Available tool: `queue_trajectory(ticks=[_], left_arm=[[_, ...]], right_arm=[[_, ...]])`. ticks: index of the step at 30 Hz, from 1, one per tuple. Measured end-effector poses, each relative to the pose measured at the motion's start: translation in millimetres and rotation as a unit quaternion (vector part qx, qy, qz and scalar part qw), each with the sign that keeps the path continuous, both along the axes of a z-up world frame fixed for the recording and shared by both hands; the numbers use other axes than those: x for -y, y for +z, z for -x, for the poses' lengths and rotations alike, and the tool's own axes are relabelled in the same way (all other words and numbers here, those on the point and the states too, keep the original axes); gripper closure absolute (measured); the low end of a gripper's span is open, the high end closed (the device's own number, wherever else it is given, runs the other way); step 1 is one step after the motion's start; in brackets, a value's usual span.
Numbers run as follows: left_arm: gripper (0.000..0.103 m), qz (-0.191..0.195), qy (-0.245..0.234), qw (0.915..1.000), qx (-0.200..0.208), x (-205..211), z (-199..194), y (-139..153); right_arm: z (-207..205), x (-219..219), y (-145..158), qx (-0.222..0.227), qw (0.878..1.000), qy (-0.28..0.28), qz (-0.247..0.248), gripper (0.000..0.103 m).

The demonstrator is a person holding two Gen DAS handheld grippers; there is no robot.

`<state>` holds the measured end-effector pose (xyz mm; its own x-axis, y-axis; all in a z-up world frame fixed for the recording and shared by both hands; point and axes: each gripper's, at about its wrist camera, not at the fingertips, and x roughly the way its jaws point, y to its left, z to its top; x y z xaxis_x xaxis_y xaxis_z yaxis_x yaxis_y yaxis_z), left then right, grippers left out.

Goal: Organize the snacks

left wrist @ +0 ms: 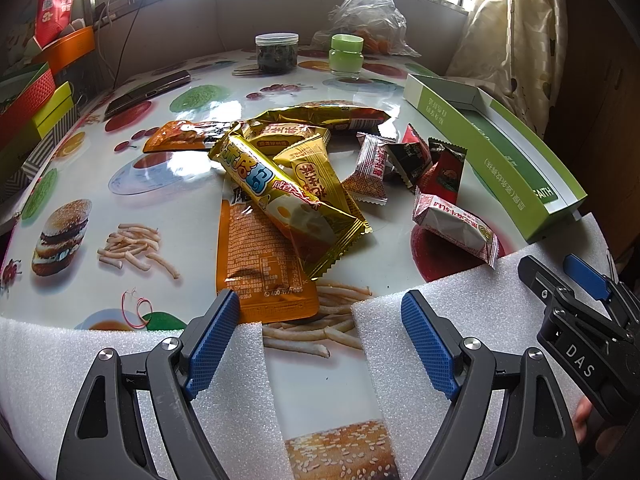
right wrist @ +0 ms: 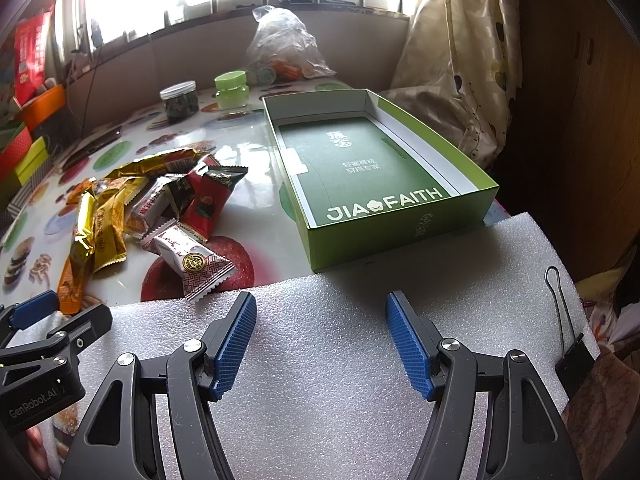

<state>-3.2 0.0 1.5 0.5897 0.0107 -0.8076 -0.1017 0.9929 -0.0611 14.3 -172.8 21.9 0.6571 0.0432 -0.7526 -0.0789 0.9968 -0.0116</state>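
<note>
- The left gripper (left wrist: pixel 320 336) hangs low over the near edge of the table (left wrist: pixel 192 184), its blue fingers spread wide with nothing between them, pointing at the snack pile (left wrist: pixel 296 184).
- The right gripper (right wrist: pixel 321 340) hovers just right of the pile over a white foam sheet (right wrist: pixel 340 380), fingers likewise released and empty, aimed toward the green box (right wrist: pixel 396 216).
- The pile lies loose on the tablecloth: a gold packet (left wrist: pixel 280 196) rests on top of an orange pouch (left wrist: pixel 256 264), and red-and-white candies (left wrist: pixel 456 228) sit on the pile's right side.
- The green box stands open and empty just right of the pile, touching the foam sheet's far edge.
- Beyond the pile stand a dark-filled jar (left wrist: pixel 277 53) and a green-lidded jar (left wrist: pixel 346 57), with a plastic bag (left wrist: pixel 364 16) behind them.
- A phone (left wrist: pixel 148 92) lies left of and beyond the pile.
- A black binder clip (right wrist: pixel 572 356) grips the foam's right edge.
</note>
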Motion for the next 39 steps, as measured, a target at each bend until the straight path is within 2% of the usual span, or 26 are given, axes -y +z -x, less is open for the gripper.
queue_trajectory(ticks=[13, 19, 27, 32, 35, 36, 39], left_arm=[[0.020, 0.007, -0.001, 0.9999, -0.015, -4.0, -1.9, 2.9], [0.020, 0.053, 0.008, 0.9984, -0.019, -17.5, -1.7, 11.7], [0.020, 0.056, 0.044, 0.9975, -0.005, -42.5, -9.4, 28.1], [0.020, 0.083, 0.064, 0.9945, -0.009, -57.4, -27.2, 29.0], [0.020, 0.081, 0.081, 0.9933, -0.013, -62.4, -36.6, 28.4], [0.021, 0.081, 0.079, 0.9935, -0.010, -62.7, -38.4, 28.1], [0.032, 0.091, 0.081, 0.9923, -0.024, -66.1, -48.0, 22.9]], right_arm=[[-2.8, 1.8, 3.9, -0.006, 1.000, 0.008, -0.009, 0.036], [-2.1, -7.4, 16.9, 0.013, 0.998, 0.053, -0.025, 0.036], [-22.3, -28.3, 22.4, 0.000, 0.993, 0.115, -0.033, 0.036], [-33.1, -43.1, 20.1, -0.015, 0.988, 0.147, -0.037, 0.036], [-35.4, -50.8, 19.3, -0.016, 0.985, 0.166, -0.037, 0.037], [-37.2, -53.7, 18.3, -0.018, 0.984, 0.173, -0.034, 0.037], [-41.0, -57.5, 14.1, -0.031, 0.982, 0.183, -0.032, 0.040]])
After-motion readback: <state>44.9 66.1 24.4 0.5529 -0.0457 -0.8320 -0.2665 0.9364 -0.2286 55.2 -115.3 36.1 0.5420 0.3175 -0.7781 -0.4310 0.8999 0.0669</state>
